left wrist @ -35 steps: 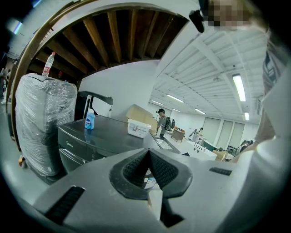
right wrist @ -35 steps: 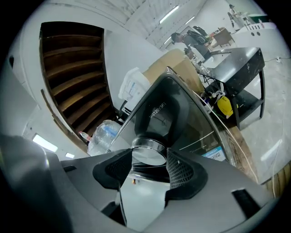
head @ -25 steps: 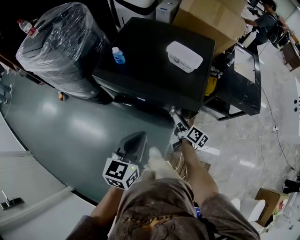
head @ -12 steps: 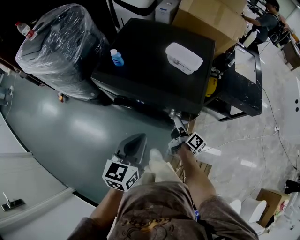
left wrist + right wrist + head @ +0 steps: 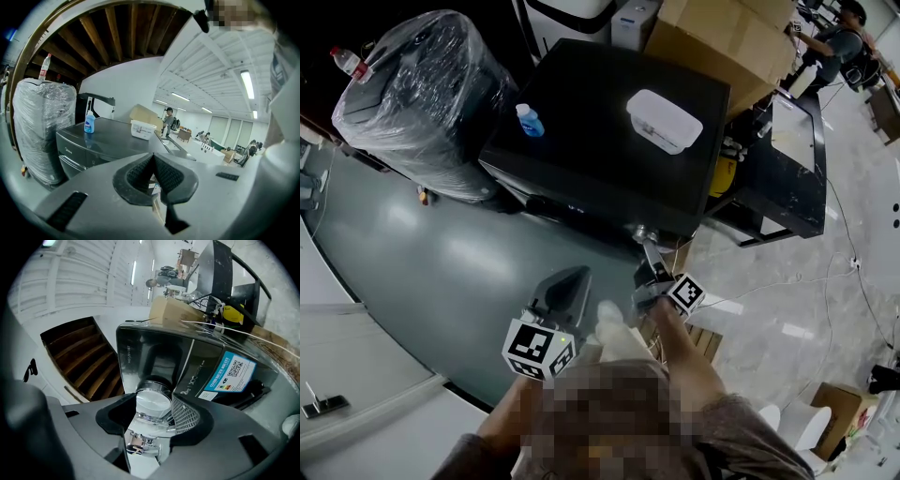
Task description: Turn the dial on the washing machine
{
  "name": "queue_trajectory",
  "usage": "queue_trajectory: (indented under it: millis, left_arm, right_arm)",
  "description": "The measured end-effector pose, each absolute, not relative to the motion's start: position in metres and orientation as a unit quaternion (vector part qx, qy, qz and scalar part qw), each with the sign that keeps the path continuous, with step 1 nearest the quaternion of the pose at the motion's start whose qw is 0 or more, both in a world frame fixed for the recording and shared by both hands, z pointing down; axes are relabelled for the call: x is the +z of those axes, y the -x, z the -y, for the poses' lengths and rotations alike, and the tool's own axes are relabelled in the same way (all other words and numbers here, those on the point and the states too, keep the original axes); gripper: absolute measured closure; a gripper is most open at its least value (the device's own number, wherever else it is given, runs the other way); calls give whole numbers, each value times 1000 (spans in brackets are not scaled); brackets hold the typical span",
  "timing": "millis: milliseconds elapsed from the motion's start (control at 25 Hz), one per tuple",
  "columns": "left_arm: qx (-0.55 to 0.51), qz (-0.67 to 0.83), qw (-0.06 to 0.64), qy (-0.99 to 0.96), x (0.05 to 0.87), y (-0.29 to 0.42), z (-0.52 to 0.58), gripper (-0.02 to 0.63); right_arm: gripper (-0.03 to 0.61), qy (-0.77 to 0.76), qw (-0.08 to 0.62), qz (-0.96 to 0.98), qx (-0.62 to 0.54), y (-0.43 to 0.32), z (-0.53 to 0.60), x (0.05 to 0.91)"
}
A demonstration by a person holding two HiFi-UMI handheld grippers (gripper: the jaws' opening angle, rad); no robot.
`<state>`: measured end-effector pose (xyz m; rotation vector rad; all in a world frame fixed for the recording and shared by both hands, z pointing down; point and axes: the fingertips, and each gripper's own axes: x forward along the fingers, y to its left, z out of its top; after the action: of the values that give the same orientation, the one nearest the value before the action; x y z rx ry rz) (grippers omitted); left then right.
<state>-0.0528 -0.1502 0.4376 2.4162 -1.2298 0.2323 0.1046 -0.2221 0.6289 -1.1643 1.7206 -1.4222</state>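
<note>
The dark washing machine (image 5: 600, 122) stands ahead, seen from above in the head view. Its silver dial (image 5: 638, 230) sits on the front panel near the right corner. My right gripper (image 5: 642, 240) reaches up to it, and in the right gripper view the dial (image 5: 152, 398) fills the gap between the two pads of the right gripper (image 5: 154, 405), which press on its sides. My left gripper (image 5: 569, 281) hangs back over the grey floor with its jaws together; in its own view the left gripper (image 5: 153, 164) holds nothing and faces the washing machine (image 5: 112, 140).
A blue bottle (image 5: 526, 120) and a white lidded box (image 5: 664, 119) rest on the machine's top. A plastic-wrapped bundle (image 5: 422, 94) stands to its left, cardboard boxes (image 5: 722, 37) behind, a black table (image 5: 792, 159) to its right. Cables lie on the pale floor. A blue sticker (image 5: 229, 376) marks the front panel.
The right gripper's marker cube has shifted down and left while its jaws stay on the dial. The left gripper has kept still.
</note>
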Motion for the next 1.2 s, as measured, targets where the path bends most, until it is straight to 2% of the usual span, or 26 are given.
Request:
queue_trajectory:
  millis: [280, 440, 680, 1000, 1200]
  left_arm:
    - [82, 447, 212, -865, 440, 52, 152, 617]
    - [79, 440, 215, -868, 439, 57, 151, 616]
    - [75, 422, 208, -879, 429, 73, 151, 617]
    - [62, 391, 199, -896, 415, 77, 154, 617]
    - [62, 380, 196, -902, 412, 79, 155, 616]
  right_arm:
    - [351, 419, 355, -619, -561, -103, 221, 634]
    - [351, 429, 333, -637, -546, -104, 221, 632]
    - [311, 502, 215, -673, -499, -102, 210, 618]
    - [285, 634, -114, -714, -273, -94, 206, 601]
    - [284, 661, -222, -683, -219, -88, 219, 609]
